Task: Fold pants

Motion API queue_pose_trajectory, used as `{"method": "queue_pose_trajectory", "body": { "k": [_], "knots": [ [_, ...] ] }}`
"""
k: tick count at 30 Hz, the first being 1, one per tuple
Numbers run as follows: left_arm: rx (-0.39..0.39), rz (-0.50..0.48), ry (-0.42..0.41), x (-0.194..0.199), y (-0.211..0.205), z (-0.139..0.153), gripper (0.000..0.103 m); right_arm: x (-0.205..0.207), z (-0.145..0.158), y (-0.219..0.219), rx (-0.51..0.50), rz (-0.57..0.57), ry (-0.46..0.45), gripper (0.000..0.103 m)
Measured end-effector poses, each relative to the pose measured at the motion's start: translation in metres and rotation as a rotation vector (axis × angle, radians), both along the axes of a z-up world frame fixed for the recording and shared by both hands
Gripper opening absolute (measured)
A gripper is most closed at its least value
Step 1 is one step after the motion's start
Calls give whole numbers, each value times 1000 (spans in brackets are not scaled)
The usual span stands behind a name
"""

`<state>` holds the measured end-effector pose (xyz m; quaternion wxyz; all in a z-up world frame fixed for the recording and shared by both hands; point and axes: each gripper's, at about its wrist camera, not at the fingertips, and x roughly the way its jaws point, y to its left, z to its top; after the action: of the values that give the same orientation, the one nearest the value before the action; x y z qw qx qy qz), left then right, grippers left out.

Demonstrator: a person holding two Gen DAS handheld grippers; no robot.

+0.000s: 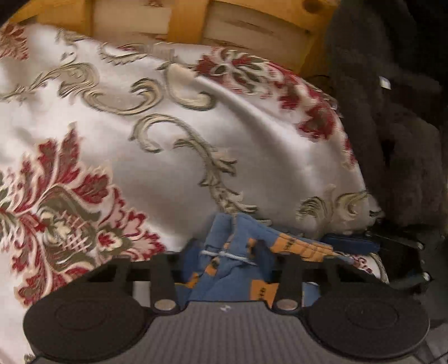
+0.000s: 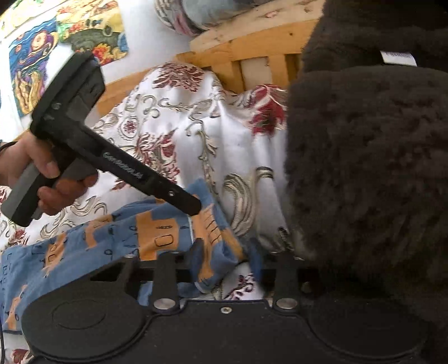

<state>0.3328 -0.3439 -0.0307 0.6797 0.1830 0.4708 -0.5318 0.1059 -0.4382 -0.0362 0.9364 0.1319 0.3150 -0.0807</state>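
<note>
Where lettering marks the left tongs (image 2: 193,205), unreadable, gripping blue pants (image 2: 156,232).

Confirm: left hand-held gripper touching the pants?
Touching. Right wrist view shows the left hand-held gripper tip pressed into the blue-and-orange pants.

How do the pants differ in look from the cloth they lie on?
The pants are blue with orange blocks and dark scribbled marks; the bedspread is glossy white with red flowers and grey-gold scrolls. The pants are bunched into a small heap near both grippers; the bedspread spreads widely, with only long soft folds. The pants look matte, the bedspread shiny. Both are patterned fabric lying on the same wooden-framed bed.
</note>
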Motion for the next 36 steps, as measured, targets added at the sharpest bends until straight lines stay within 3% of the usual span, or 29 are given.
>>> {"method": "queue_pose_trajectory", "body": {
  "k": [4,6,12,17,20,22,25,26,27,28,29,31,32,34,36],
  "knots": [
    [-3,-3,-53,-6,5,8,21,0,0,1,-8,5,17,17],
    [-26,15,-86,-9,10,16,19,-2,2,0,3,1,4,13],
    [-122,-24,-343,-43,11,47,18,-11,18,17,-191,-19,-94,11],
    [-118,23,-338,-40,0,18,23,3,1,30,-345,7,-7,14],
    [-112,46,-342,-34,-1,1,41,9,-7,38,-411,44,18,20],
    [-125,113,-341,-30,7,8,69,7,-2,36,-385,51,3,27],
    [-177,223,-367,-31,37,28,74,-4,7,46,-435,51,-85,36],
    [-202,277,-369,-33,53,36,76,-7,8,52,-461,77,-124,48],
    [-229,339,-369,-38,71,43,85,-9,9,58,-477,116,-161,56],
    [-253,419,-374,-45,91,49,93,-12,8,65,-499,168,-201,72],
    [-273,511,-379,-57,114,53,95,-15,7,73,-546,210,-240,79],
    [-292,663,-352,-82,154,53,95,-18,1,89,-658,281,-297,79],
    [-293,739,-328,-97,178,49,95,-13,0,92,-660,318,-291,77],
    [-280,857,-302,-122,218,38,95,-2,-4,89,-578,378,-227,67],
    [-238,969,-269,-140,260,24,95,12,-8,80,-512,364,-142,64]
  ]
}}
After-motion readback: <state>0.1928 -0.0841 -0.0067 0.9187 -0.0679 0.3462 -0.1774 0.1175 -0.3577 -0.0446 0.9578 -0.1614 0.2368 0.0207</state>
